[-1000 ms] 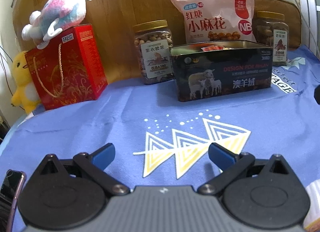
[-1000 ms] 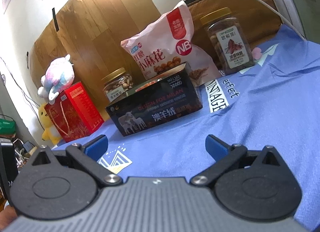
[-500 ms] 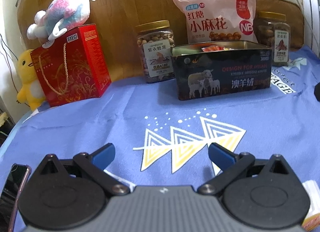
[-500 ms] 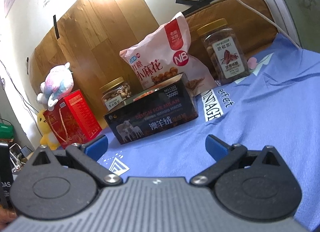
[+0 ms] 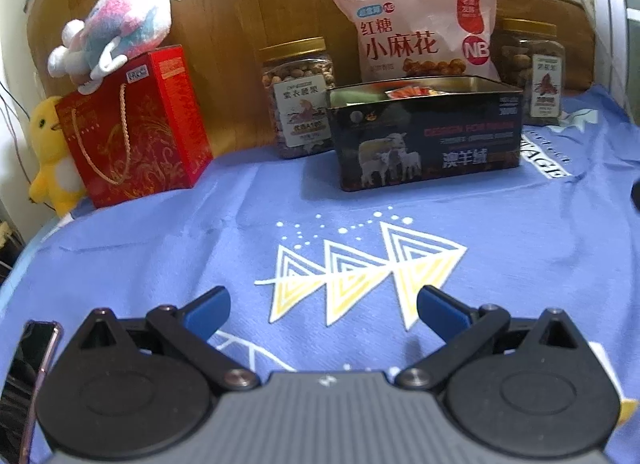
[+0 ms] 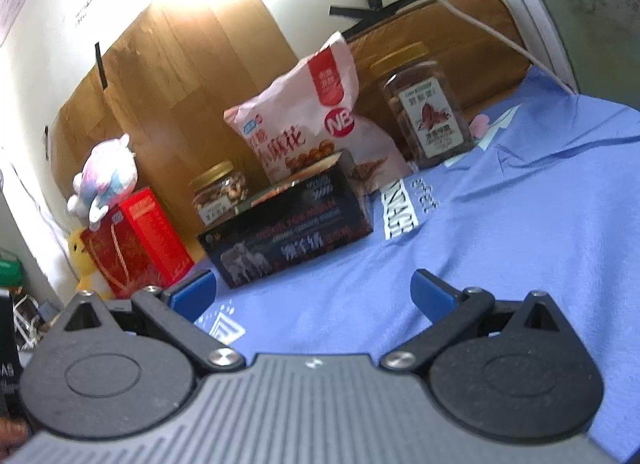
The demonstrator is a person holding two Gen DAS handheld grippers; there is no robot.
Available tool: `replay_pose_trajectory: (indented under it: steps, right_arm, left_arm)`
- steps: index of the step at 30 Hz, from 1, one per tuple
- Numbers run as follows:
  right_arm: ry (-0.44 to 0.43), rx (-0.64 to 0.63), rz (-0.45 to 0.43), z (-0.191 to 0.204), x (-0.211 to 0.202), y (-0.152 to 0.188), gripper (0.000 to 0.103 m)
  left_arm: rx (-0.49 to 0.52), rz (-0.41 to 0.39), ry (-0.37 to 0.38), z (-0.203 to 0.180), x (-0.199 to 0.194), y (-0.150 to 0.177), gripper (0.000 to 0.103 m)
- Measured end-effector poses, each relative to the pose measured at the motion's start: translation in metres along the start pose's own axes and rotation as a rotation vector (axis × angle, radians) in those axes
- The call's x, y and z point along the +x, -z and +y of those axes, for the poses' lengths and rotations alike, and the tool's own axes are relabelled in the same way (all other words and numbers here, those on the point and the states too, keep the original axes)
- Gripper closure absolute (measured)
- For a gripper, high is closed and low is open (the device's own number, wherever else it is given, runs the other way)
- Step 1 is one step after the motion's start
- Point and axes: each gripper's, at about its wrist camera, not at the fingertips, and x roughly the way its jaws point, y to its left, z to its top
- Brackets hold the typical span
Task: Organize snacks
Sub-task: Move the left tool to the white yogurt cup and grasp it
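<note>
While we hold both tools low over the blue cloth [image 5: 160, 248], neither has anything between its fingers. Our left gripper [image 5: 323, 310] is spread wide, its blue pads [image 5: 208, 310] apart above the cloth's triangle print [image 5: 360, 268]. Our right gripper [image 6: 314, 296] is just as wide, tilted, its pads [image 6: 432, 294] bare over plain cloth [image 6: 520, 224].

Ahead of both sits the tin [image 5: 428, 136], dark, open-topped, with sheep on its front; from the left view we see orange and green packets inside it, too blurred to name. In the right view the tin [image 6: 288, 236] lies near the left pad, well apart from it.

Behind the tin stands the pink bag [image 5: 420, 32], leaning on the wooden board [image 5: 240, 4]. Left of the tin stands a nut jar [image 5: 300, 100] with a gold lid; right of the bag stands a second jar [image 5: 532, 68]. Further left is the red box [image 5: 136, 128] with a cord handle, a pink-and-blue plush [image 5: 116, 28] lying on top and a yellow duck [image 5: 52, 156] beside it. A phone [image 5: 28, 360] lies at the cloth's near left edge.
</note>
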Motion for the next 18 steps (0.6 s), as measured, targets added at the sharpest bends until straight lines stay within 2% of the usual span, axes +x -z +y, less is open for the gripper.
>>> replay_pose_trajectory:
  steps: [2, 5, 8, 9, 12, 14, 16, 18]
  right_arm:
    - [-0.010, -0.006, 0.027, 0.000, -0.005, 0.002, 0.000]
    - [-0.046, -0.014, 0.073, -0.001, -0.014, 0.006, 0.000]
    - [-0.122, -0.061, 0.124, 0.004, -0.023, 0.009, 0.000]
    - [-0.141, -0.092, 0.135, 0.008, -0.027, 0.011, 0.000]
    - [-0.175, -0.231, 0.175, 0.028, -0.036, 0.021, 0.013]
    - [-0.191, -0.314, 0.218, 0.041, -0.037, 0.030, 0.025]
    - [-0.194, -0.374, 0.260, 0.050, -0.036, 0.040, 0.039]
    - [-0.197, -0.418, 0.295, 0.058, -0.031, 0.048, 0.047]
  left_arm:
    - [-0.009, -0.006, 0.039, 0.003, -0.005, 0.000, 0.000]
    - [-0.033, -0.024, 0.143, 0.013, -0.016, 0.002, 0.000]
    - [-0.095, -0.028, 0.361, 0.029, -0.025, 0.003, 0.000]
    - [-0.124, -0.022, 0.468, 0.036, -0.026, 0.004, 0.000]
    - [-0.183, 0.004, 0.703, 0.047, -0.024, 0.008, 0.000]
    - [-0.197, 0.014, 0.781, 0.048, -0.022, 0.011, 0.003]
    - [-0.193, 0.031, 0.838, 0.047, -0.017, 0.014, 0.010]
    - [-0.181, 0.054, 0.891, 0.042, -0.013, 0.017, 0.015]
